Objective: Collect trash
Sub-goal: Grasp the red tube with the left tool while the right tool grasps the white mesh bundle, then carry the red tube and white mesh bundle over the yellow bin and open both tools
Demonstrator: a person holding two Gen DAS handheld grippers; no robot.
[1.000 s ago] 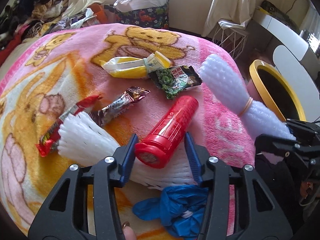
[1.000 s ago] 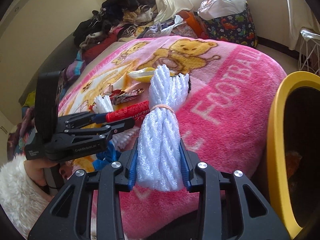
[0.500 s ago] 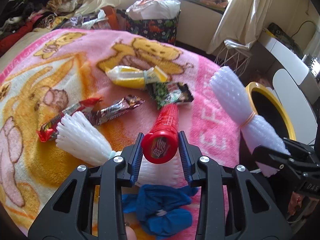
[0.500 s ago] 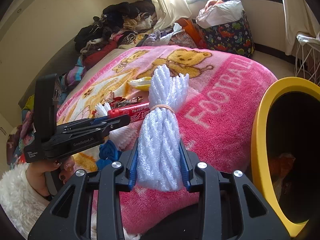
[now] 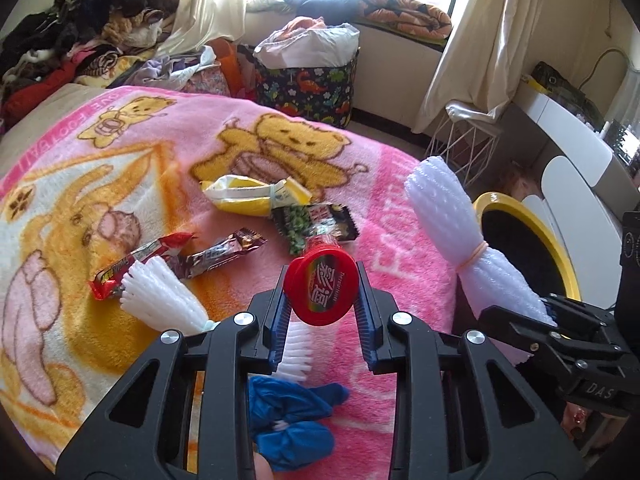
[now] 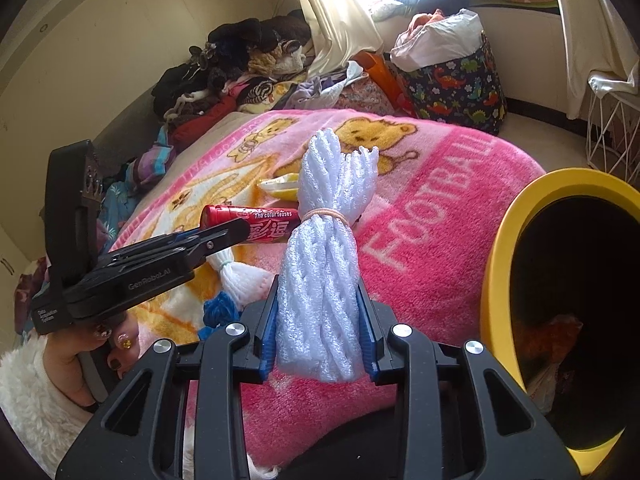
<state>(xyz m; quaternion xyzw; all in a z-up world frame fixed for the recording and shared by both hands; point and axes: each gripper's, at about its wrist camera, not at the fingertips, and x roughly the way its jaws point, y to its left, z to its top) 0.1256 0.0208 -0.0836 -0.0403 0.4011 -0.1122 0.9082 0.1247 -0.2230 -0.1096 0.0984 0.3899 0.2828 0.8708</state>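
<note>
My left gripper (image 5: 320, 276) has its jaws closing on a red tube (image 5: 321, 294), pads pressed on both sides, the cap end facing the camera. It hangs above the pink blanket (image 5: 120, 160). In the right wrist view, the same red tube (image 6: 264, 224) sticks out level from the left gripper (image 6: 240, 228). My right gripper (image 6: 318, 292) is shut on a white foam net bundle (image 6: 324, 240) tied with a rubber band. It is held left of the yellow bin (image 6: 496, 264). In the left wrist view the foam bundle (image 5: 452, 220) stands in front of the yellow bin (image 5: 516, 210).
On the blanket lie a yellow wrapper (image 5: 244, 196), a green and black packet (image 5: 316, 220), a brown bar wrapper (image 5: 224, 254), a red wrapper (image 5: 136, 264), another white foam net (image 5: 160, 300) and a blue glove (image 5: 288, 412). A dinosaur-print bag (image 5: 308, 84) and a wire basket (image 5: 464, 144) stand beyond.
The left jaws closed on the red tube and lifted it off the blanket, so its cap now faces the camera. The right gripper and its foam bundle rose a little.
</note>
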